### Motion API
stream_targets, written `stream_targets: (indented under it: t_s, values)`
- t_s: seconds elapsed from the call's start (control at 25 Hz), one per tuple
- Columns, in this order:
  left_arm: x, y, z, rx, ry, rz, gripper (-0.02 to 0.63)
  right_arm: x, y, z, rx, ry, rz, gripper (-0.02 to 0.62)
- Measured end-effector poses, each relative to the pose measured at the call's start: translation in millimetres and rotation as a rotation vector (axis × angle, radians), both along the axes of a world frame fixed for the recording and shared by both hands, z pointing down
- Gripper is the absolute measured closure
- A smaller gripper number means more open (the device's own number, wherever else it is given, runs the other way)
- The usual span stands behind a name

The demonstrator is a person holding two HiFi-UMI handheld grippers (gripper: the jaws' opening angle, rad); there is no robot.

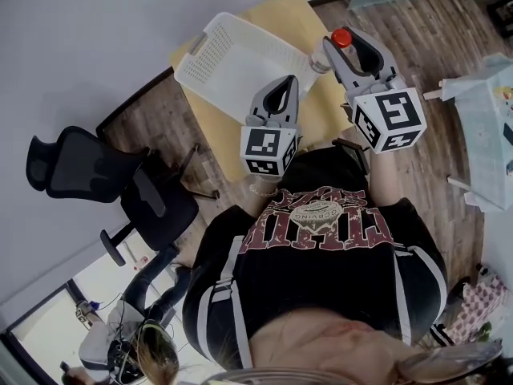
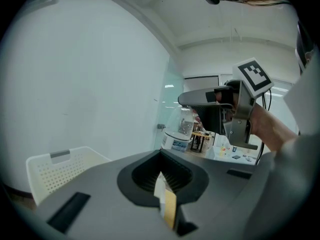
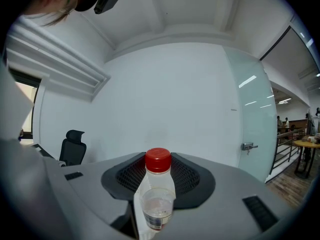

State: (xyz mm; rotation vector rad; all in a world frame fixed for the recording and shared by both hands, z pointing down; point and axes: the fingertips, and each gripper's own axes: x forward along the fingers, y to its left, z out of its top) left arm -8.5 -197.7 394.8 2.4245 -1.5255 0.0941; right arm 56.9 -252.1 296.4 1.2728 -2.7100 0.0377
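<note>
Bottle with the red cap sits pinched in my right tongs, beside my pressed-together, empty left tongs, and I reckon a slackening squeeze would drop it onto the table beneath them.

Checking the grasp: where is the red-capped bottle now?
In the head view, the red-capped bottle sits between the right gripper's jaws, right of the white basket.

The right gripper is hiding much of the bottle, and the basket is covering much of the table.
</note>
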Motion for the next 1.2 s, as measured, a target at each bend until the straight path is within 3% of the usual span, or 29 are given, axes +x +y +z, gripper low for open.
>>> stream_targets:
  t_s: [0.56,1.2]
  values:
    - [38,5,3,-0.017,0.002,0.071,0.560,49,5,13,-0.033,0.004,0.091,0.439]
    - [43,16,3,-0.023,-0.024,0.072,0.560,57,4,71,-0.104,0.028,0.081,0.439]
